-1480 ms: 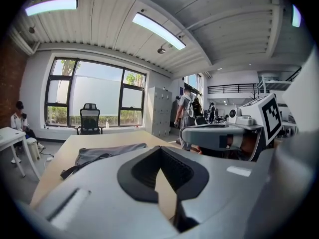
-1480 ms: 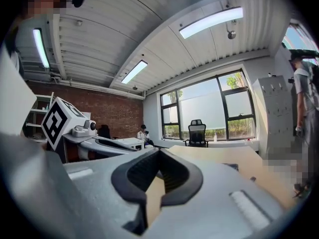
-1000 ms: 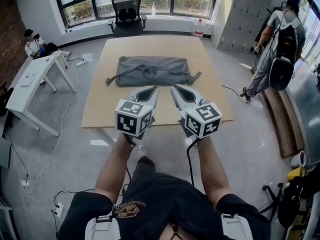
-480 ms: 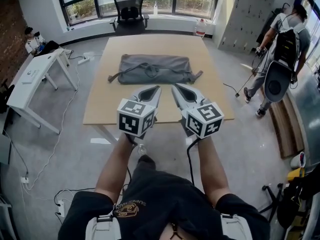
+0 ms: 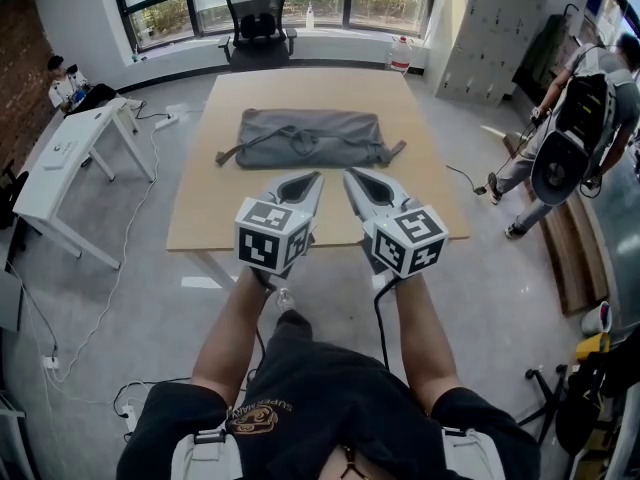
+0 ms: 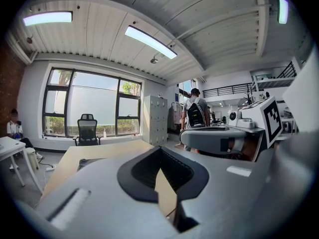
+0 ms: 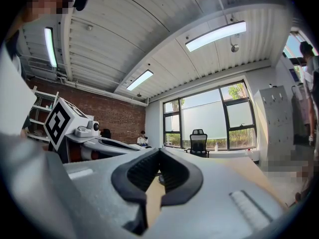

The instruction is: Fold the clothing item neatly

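A grey garment [image 5: 308, 138] lies folded into a long bundle across the far half of the tan table [image 5: 210, 208], with straps trailing off both ends. My left gripper [image 5: 312, 177] and right gripper [image 5: 349, 175] hover side by side over the table's near half, short of the garment. Both are shut with nothing between the jaws. In the left gripper view the left gripper [image 6: 160, 149] points at the table [image 6: 99, 153]. Only a dark sliver of the garment [image 6: 88, 161] shows above the jaws. The right gripper [image 7: 159, 151] points level toward the windows.
A black office chair [image 5: 257, 18] stands beyond the table's far edge. A white desk [image 5: 60, 163] sits to the left, with a seated person [image 5: 68, 83] behind it. A person with a backpack [image 5: 580, 128] walks at the right, near grey lockers [image 5: 490, 28]. Cables lie on the floor at left.
The person with the backpack has walked further right. My view has shifted slightly. Both grippers hold the same place, still shut.
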